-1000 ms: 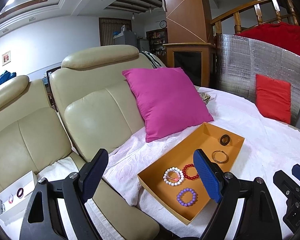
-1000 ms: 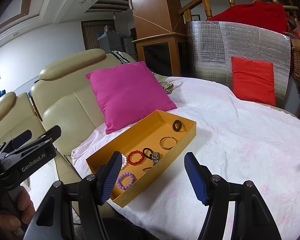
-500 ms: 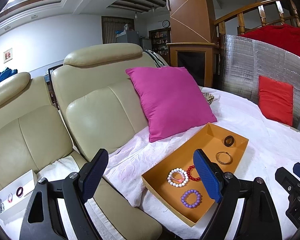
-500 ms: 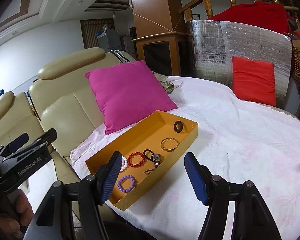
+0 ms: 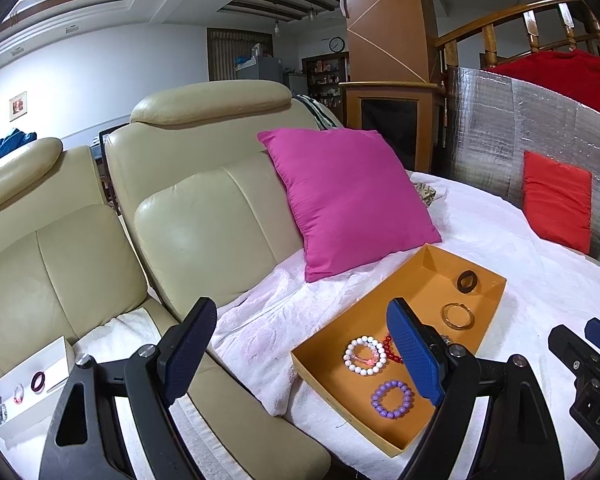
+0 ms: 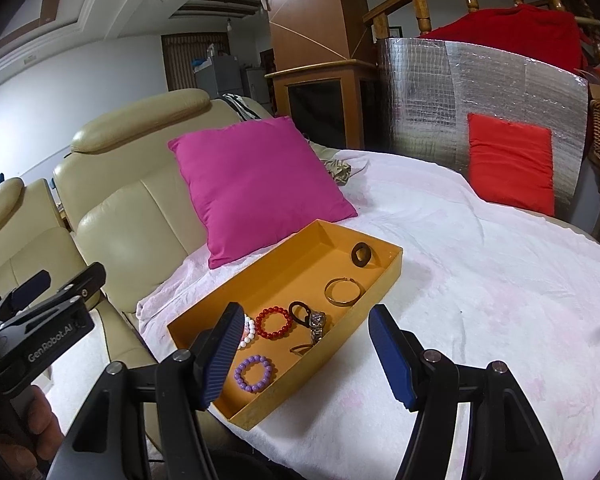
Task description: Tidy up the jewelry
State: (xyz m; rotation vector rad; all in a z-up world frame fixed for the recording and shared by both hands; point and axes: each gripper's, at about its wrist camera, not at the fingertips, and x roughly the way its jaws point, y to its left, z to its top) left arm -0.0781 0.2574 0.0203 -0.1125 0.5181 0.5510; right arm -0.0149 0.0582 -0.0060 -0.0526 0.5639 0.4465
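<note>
Two containers are sharing the jewelry: an orange tray (image 6: 394, 270) sitting at the centre of the right wrist view on the white cloth (image 6: 500, 280), and a small white box (image 5: 56, 354) lying at the lower left of the left wrist view.

Over the last second the tray is drifting slightly rightward and lower in the left wrist frame, and the pink pillow (image 5: 348, 200) with it; nothing is leaving or entering either container, so the sorting is standing where it was.

The tray is holding a purple bead bracelet (image 6: 254, 373), a red bead bracelet (image 6: 275, 322), a white bead bracelet (image 5: 364, 356), a watch (image 6: 317, 322), a gold bangle (image 6: 343, 291) and a dark ring (image 6: 361, 255). The white box is holding a dark bangle (image 5: 39, 381) and a pinkish piece beside it.

The left gripper (image 5: 300, 356) and the right gripper (image 6: 304, 354) are both hanging wide apart, gripping nothing.
</note>
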